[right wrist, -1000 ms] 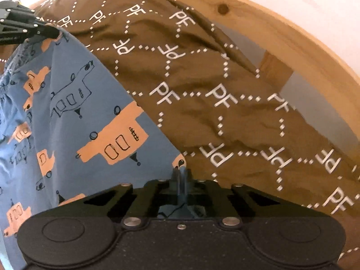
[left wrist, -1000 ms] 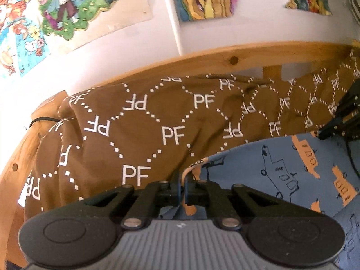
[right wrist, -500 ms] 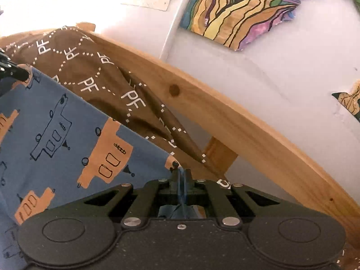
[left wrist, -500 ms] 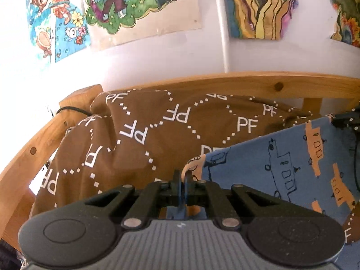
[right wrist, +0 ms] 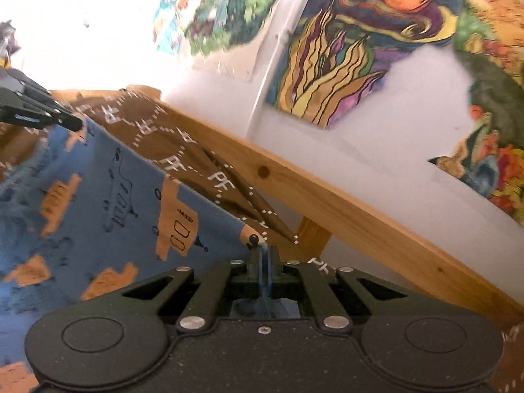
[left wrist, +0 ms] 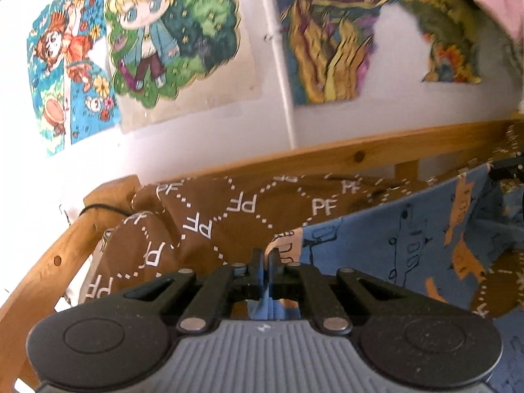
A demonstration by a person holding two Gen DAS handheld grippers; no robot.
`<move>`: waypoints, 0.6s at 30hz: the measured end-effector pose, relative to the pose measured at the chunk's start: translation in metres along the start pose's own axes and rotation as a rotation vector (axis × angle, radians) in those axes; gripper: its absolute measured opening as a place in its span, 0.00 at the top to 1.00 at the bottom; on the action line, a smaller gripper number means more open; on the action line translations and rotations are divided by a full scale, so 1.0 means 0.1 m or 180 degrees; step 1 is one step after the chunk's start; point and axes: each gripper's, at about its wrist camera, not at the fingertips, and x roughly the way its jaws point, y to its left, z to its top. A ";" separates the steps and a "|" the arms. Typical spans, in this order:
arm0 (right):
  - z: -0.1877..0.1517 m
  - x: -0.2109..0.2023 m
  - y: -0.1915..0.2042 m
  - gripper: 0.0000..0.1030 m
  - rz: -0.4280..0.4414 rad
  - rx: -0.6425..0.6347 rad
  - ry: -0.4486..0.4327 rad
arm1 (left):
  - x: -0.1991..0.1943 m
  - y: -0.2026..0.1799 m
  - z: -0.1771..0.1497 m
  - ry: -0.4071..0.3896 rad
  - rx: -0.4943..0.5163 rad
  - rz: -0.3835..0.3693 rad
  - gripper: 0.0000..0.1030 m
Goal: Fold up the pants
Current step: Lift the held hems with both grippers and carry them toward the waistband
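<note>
Left gripper [left wrist: 266, 255] and right gripper [right wrist: 264, 252]: jaws pinching blue pants [right wrist: 108, 203], stretched over brown blanket [left wrist: 229, 216] beside wooden rail [right wrist: 353, 209].

Brown blanket [left wrist: 229, 216] printed with white letters "PF", repeated inside dotted white diamond outlines, some upside down or sideways. No other readable text on anything else.

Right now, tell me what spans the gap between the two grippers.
The blue pants' top edge, stretched taut from the right gripper to the left gripper, both shut on it; the right wrist view shows this best.
</note>
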 end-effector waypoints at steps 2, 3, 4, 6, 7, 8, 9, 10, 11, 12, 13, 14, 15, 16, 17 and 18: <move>-0.04 -0.21 0.04 0.99 0.0034 0.0063 -0.0051 | -0.13 -0.02 -0.02 0.0007 0.0045 -0.0085 0.97; -0.07 -0.31 0.06 0.99 0.0040 0.0063 -0.0077 | -0.21 -0.03 -0.03 -0.0031 0.0098 -0.0108 0.97; -0.09 -0.42 0.09 0.99 0.0043 0.0068 -0.0101 | -0.28 -0.06 -0.05 -0.0057 0.0172 -0.0122 0.97; -0.15 -0.60 0.14 0.99 0.0063 0.0115 -0.0119 | -0.43 -0.12 -0.08 -0.0076 0.0325 -0.0137 0.97; -0.19 -0.71 0.16 0.99 0.0078 0.0151 -0.0135 | -0.51 -0.15 -0.12 -0.0066 0.0367 -0.0161 0.97; -0.23 -0.80 0.19 0.99 0.0084 0.0179 -0.0138 | -0.58 -0.17 -0.15 -0.0036 0.0391 -0.0195 0.97; -0.27 -0.90 0.23 0.99 0.0075 0.0198 -0.0135 | -0.65 -0.20 -0.19 -0.0008 0.0433 -0.0215 0.97; -0.30 -0.99 0.26 0.99 0.0064 0.0212 -0.0138 | -0.72 -0.23 -0.24 0.0011 0.0486 -0.0219 0.97; -0.35 -1.07 0.28 0.99 0.0064 0.0239 -0.0141 | -0.78 -0.27 -0.28 0.0039 0.0527 -0.0231 0.97; -0.39 -1.15 0.32 0.99 0.0069 0.0269 -0.0131 | -0.84 -0.29 -0.33 0.0076 0.0550 -0.0256 0.97; -0.44 -1.21 0.35 0.99 0.0079 0.0282 -0.0103 | -0.89 -0.31 -0.38 0.0122 0.0564 -0.0289 0.97; -0.50 -1.26 0.39 0.99 0.0097 0.0296 -0.0062 | -0.93 -0.34 -0.43 0.0161 0.0594 -0.0302 0.97; -0.56 -1.29 0.43 0.99 0.0124 0.0310 -0.0008 | -0.97 -0.37 -0.48 0.0181 0.0632 -0.0290 0.97; -0.62 -1.30 0.46 0.98 0.0159 0.0329 0.0059 | -0.99 -0.39 -0.51 0.0203 0.0652 -0.0284 0.97; -0.68 -1.28 0.50 0.98 0.0196 0.0330 0.0129 | -1.00 -0.42 -0.54 0.0234 0.0655 -0.0301 0.97; -0.72 -1.25 0.54 0.91 0.0242 0.0298 0.0196 | -0.99 -0.44 -0.56 0.0254 0.0668 -0.0304 0.97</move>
